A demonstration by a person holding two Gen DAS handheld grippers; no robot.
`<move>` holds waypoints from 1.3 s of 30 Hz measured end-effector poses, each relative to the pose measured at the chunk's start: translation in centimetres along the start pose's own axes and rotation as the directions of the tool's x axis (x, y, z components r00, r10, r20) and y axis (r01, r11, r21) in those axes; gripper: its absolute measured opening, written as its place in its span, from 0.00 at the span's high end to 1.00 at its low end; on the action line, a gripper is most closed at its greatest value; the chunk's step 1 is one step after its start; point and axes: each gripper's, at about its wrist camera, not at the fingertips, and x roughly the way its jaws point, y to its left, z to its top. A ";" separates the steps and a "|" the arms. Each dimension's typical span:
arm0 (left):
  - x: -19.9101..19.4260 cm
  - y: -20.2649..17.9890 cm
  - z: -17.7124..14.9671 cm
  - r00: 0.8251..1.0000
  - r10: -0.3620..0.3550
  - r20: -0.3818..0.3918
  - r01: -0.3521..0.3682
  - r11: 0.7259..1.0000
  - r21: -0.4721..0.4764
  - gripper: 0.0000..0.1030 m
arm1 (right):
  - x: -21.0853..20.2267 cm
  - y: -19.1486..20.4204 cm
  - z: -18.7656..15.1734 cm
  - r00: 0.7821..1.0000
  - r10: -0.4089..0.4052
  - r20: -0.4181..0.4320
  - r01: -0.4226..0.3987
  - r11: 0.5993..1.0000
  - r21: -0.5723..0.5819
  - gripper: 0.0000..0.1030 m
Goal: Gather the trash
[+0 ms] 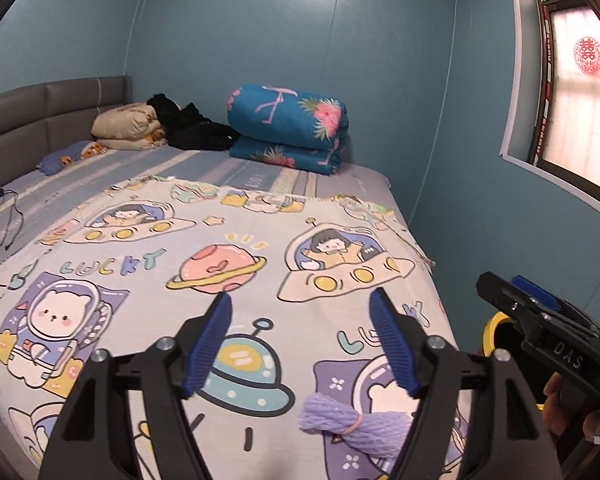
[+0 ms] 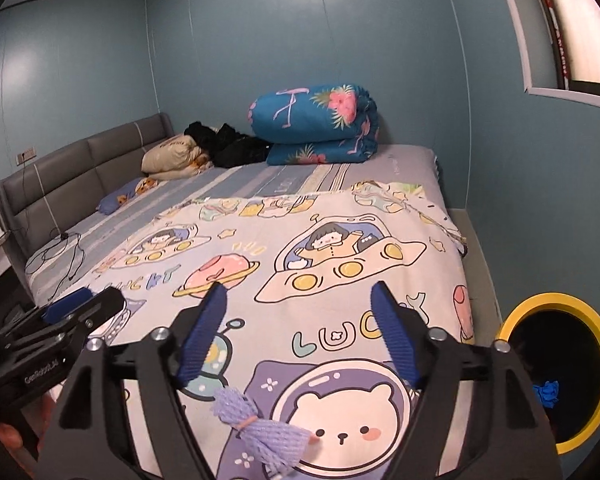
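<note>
A purple foam net [image 1: 356,428], tied in the middle with a pink band, lies on the cartoon-print bed cover [image 1: 180,240] near the bed's front edge. My left gripper [image 1: 300,298] hovers over it, open, its blue pads well apart and nothing between them; the net shows low between its arms. In the right wrist view the same foam net [image 2: 260,428] lies below my right gripper [image 2: 299,290], which is open and empty too. Each gripper shows in the other's view: the right gripper [image 1: 504,286] and the left gripper [image 2: 92,300].
A yellow-rimmed bin [image 2: 560,372] stands on the floor right of the bed, with a blue scrap [image 2: 546,394] inside. At the bed's far end lie a folded blue quilt [image 2: 316,124], pillows [image 2: 172,158] and black clothes [image 2: 236,146]. A cable [image 2: 60,256] trails at the left.
</note>
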 end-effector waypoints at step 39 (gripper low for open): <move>-9.2 -2.5 0.0 0.971 0.041 0.237 -0.041 0.999 -0.003 0.08 | -4.8 1.5 -1.1 0.978 -0.153 0.138 0.150 0.988 0.033 0.08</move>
